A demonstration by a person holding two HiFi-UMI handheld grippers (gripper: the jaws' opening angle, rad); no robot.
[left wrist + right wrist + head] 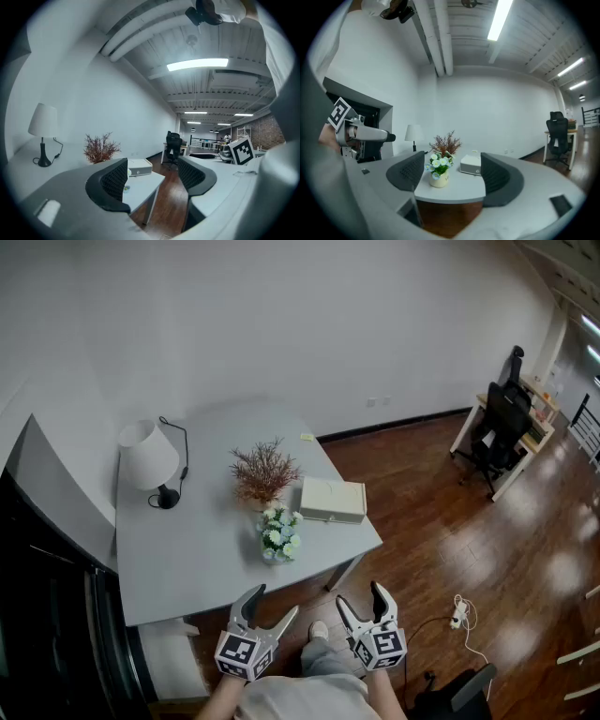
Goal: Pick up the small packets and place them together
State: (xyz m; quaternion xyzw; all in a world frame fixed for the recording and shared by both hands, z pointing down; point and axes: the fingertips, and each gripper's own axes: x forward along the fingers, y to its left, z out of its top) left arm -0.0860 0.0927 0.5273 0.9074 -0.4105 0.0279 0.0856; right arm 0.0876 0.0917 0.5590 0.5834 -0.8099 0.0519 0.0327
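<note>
A small yellow packet lies at the far edge of the pale grey table; I see no other packets. Both grippers hang below the table's near edge, over the person's lap. My left gripper is open and holds nothing; in the left gripper view only the table corner and wooden floor show between its jaws. My right gripper is also open and holds nothing. Its jaws frame the flower vase and the white box from a distance.
On the table stand a white lamp with a black cord, a dried reddish plant, a small vase of white and blue flowers and a white box. A dark cabinet is at the left. A desk and office chair stand at the far right.
</note>
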